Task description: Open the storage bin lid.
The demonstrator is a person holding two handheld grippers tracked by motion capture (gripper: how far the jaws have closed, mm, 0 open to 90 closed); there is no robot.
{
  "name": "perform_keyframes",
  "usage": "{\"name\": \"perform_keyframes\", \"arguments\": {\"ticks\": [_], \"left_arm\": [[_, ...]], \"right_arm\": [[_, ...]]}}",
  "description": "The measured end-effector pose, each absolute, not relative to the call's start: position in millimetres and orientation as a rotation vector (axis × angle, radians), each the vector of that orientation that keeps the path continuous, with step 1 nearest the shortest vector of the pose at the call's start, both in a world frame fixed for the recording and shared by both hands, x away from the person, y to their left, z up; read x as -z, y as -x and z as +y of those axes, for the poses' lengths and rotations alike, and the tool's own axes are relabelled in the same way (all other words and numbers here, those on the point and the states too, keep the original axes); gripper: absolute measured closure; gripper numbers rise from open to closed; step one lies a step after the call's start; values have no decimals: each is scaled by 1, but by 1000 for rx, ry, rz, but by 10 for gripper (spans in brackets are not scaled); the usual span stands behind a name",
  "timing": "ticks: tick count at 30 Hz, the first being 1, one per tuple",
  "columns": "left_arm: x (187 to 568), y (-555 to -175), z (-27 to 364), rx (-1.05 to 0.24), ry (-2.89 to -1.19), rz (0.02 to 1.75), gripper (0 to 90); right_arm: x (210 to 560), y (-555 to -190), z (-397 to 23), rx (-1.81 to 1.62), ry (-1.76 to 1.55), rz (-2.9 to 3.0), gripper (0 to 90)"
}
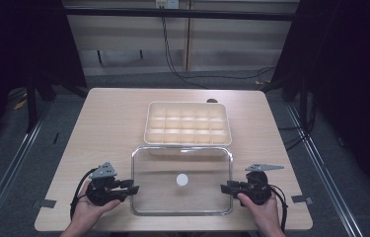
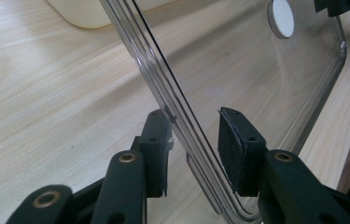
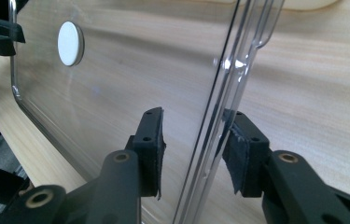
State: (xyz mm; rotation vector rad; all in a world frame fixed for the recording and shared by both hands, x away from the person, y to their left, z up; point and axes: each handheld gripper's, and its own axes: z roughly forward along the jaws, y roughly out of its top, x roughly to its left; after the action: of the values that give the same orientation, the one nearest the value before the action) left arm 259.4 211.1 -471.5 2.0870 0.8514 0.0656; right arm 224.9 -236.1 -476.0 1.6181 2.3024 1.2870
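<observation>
The clear plastic lid (image 1: 182, 180) lies flat on the desk (image 1: 108, 123), near the person's edge, directly in front of the cream compartment box (image 1: 188, 123); the lid's far edge runs just beside the box's near wall. A white round disc (image 1: 181, 179) sits at the lid's centre.

The left tool (image 1: 132, 189) straddles the lid's left rim and the right tool (image 1: 225, 188) its right rim, level and facing each other. That opposed placement suggests a two-sided hold meant to keep the wide, flexible sheet level.

State of the tools: in the left gripper view, the left tool's pads (image 2: 231, 144) stand off the rim with visible gaps on both sides, so it is released. In the right gripper view, the right tool's pads (image 3: 156, 149) likewise flank the rim; the far pad is close to it, yet no pinch is evident. Judged released.

The box's grid of compartments appears empty; no contents can be made out. A small dark item (image 1: 212, 100) behind it cannot be identified.
</observation>
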Motion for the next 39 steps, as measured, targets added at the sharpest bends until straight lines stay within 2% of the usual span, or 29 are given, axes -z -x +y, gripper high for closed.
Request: {"name": "perform_keyframes", "arguments": {"ticks": [23,39], "left_arm": [[484,-271,210,-9,-2105,925,614],[488,-273,203,17,-2137,910,569]], "right_arm": [[488,-233,-223,-1147,-1654,2339,438],[492,-233,-229,-1146,-1683,2324,433]]}}
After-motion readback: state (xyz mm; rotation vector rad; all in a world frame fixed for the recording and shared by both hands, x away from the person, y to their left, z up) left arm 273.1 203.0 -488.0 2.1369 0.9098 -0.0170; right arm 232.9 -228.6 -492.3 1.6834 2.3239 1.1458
